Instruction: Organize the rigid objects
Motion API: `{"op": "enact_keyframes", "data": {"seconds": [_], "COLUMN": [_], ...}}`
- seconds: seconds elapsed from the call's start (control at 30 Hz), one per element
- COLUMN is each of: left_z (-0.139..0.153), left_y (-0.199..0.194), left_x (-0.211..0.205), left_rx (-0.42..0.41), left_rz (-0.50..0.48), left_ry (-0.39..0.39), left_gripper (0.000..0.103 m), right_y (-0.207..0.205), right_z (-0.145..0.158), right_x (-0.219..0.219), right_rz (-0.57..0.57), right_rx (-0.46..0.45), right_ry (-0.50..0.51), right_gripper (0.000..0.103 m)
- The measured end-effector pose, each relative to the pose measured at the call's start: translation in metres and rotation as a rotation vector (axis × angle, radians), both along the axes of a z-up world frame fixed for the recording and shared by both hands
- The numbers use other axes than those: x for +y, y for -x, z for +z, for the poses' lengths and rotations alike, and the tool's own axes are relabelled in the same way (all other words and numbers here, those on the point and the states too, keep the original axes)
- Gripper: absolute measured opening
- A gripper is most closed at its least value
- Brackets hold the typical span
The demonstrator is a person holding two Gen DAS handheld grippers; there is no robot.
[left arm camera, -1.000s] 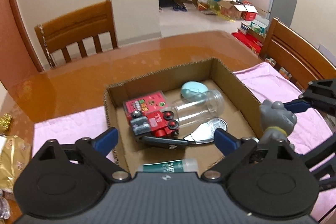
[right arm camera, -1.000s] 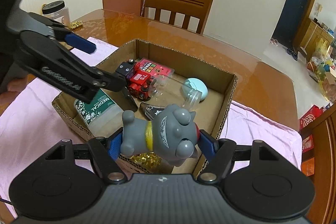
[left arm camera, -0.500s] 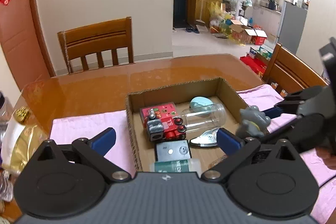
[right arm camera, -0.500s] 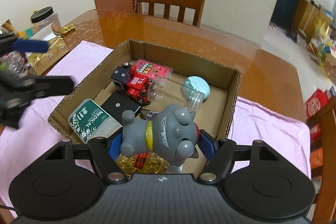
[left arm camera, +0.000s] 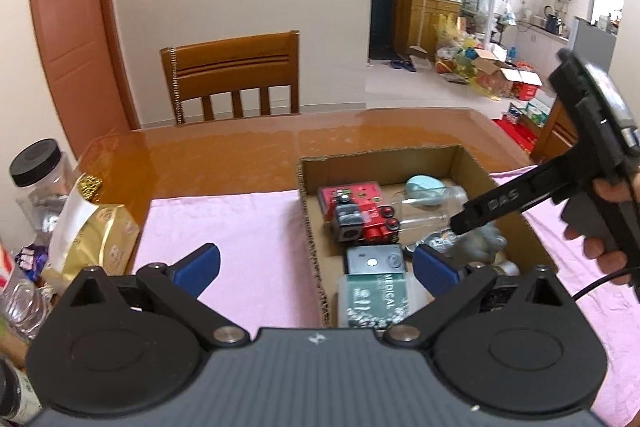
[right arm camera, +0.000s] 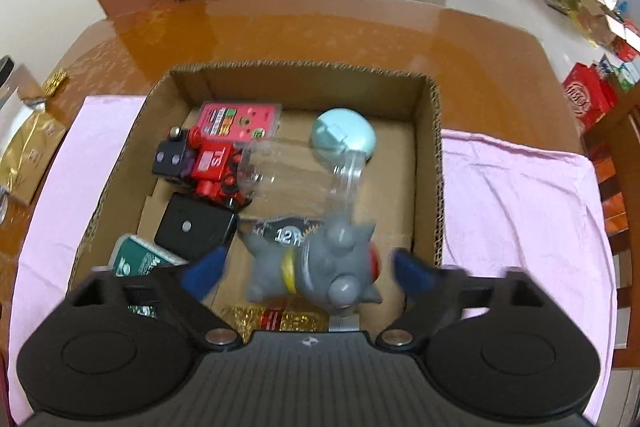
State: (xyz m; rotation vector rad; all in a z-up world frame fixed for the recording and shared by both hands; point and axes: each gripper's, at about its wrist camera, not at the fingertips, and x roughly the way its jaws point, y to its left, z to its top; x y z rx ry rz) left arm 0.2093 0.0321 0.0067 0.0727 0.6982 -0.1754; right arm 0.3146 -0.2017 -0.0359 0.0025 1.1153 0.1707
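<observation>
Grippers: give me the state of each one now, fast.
Left gripper: open, holding nothing.
Right gripper: open; jaws have just been opening, the grey plastic dog figure lies loose between them in the cardboard box.

Glossy, lacquered wood on the table; soft matt pink cloth beneath a rough corrugated cardboard box. Inside: clear smooth plastic jar, shiny red plastic toy train, matt grey moulded toy dog. Crinkled gold foil bag alongside. Matt black plastic, ribbed at the base, on the left gripper.
</observation>
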Motion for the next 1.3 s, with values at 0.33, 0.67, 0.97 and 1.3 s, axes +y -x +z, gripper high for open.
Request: {"op": "enact_keyframes", "data": {"seconds": [0.33,0.67,0.97,1.3], "left_z": [-0.008,-0.012,0.001,0.011], "left_y": [-0.005,0.002,0.023,0.03], "left_x": [0.0,-0.028,-0.049,-0.055], "left_rx": [0.034,0.194,0.207,0.174], "left_rz": [0.053,0.061,0.06,0.074], "left_ry": [-0.036,-0.069,-0.044,-0.048], "left_gripper": [0.102,0.102,0.102,0.102], "right_y": [0.028,0.097,0.135,0.144], "right_z": [0.031,0.032,0.042,0.051], "right_x": [0.002,-0.007,-0.009,-0.006], "right_rz": [0.004,-0.106,-0.158,-0.143], "right_rx": [-0.059,-0.05,-0.102,-0.137], "right_ry": [0.086,0.113,0.112,0.116], "right_gripper": [0.103,0.103,0.103,0.103]}}
